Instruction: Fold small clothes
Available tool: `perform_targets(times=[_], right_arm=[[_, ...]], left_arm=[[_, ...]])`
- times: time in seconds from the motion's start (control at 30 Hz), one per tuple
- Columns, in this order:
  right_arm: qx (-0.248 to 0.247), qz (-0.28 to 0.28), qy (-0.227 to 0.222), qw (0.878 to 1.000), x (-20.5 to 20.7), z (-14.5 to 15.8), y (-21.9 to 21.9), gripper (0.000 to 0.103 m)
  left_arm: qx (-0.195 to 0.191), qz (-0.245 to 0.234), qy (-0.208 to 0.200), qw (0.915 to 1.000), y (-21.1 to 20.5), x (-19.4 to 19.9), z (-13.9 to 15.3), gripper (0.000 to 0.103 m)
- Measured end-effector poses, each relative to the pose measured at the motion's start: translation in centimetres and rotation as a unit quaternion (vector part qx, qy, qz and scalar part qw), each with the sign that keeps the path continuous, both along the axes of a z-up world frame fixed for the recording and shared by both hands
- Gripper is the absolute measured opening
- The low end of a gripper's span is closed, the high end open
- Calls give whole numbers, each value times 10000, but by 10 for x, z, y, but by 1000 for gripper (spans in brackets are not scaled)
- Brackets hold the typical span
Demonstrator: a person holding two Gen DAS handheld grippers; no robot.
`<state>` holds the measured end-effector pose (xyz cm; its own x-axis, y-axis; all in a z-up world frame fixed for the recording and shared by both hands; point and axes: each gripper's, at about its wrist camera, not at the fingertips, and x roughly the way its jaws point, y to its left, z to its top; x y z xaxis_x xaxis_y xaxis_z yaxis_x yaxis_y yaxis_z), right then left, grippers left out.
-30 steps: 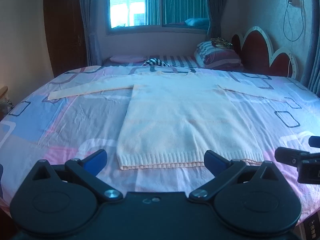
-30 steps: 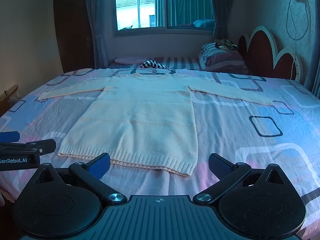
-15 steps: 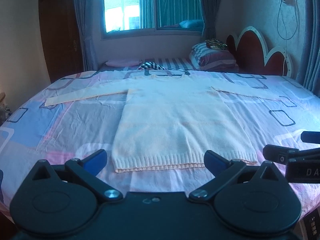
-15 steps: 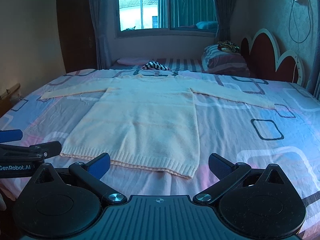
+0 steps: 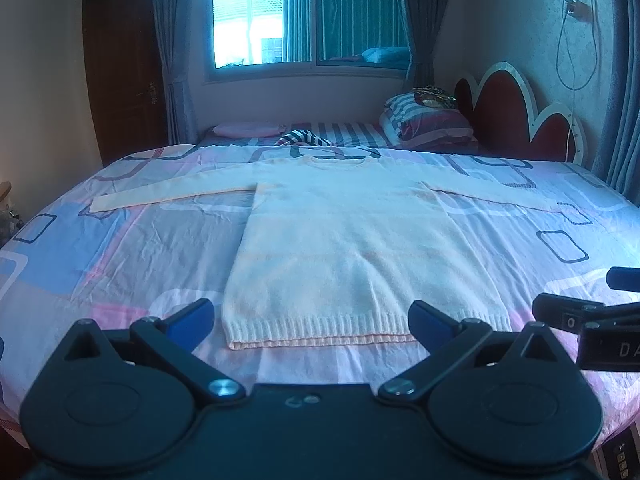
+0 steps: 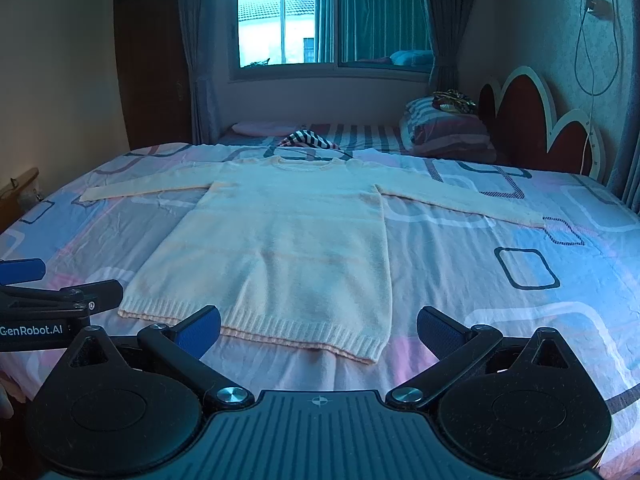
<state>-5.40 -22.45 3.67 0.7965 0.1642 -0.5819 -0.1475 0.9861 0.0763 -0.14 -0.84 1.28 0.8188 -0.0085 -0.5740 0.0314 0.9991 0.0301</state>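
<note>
a: the left wrist view is showing the left gripper point(image 5: 312, 320) with its jaws standing wide and holding nothing, and the right gripper point(image 5: 592, 316) is poking in at its right edge. what is the other camera giving that this one is not?

b: the right wrist view is catching the left gripper point(image 6: 48, 296) at its left edge, with lettering on its body, and the right gripper point(image 6: 319, 326) is spreading wide below, also holding nothing. it is also showing the sweater's right cuff lying plainly on the sheet, which the left view is washing out.

a: and the sweater point(image 5: 352, 248) itself?

b: the sweater point(image 6: 280, 248) is lying flat on the bedsheet point(image 5: 120, 248), just past both sets of fingertips and not touching them. its long axis is running away from the cameras, with the ribbed hem nearest and the neck pointing toward the window point(image 5: 308, 16). the sleeves are stretching out to the left and right.

a: what is lying around it?

b: a dark door point(image 5: 124, 72) is standing at the left, and curtains are hanging beside the window. a striped cloth point(image 6: 308, 140) is lying just beyond the collar. striped pillows point(image 6: 444, 128) are piling up at the right, next to a red scalloped headboard point(image 6: 536, 124), and a cable point(image 6: 596, 40) is hanging on the wall above it.
</note>
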Motion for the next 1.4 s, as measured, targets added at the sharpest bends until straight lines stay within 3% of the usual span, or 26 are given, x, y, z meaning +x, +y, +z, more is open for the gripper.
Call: perform_targets(times=[0.83, 1.4], right_arm=[[25, -48, -19, 10000, 8, -2, 1, 103], [125, -505, -23, 9986, 82, -7, -29, 103]], left_arm=[[9, 47, 37, 10000, 9, 3, -5, 102], [79, -123, 19, 9999, -11, 86, -7, 102]])
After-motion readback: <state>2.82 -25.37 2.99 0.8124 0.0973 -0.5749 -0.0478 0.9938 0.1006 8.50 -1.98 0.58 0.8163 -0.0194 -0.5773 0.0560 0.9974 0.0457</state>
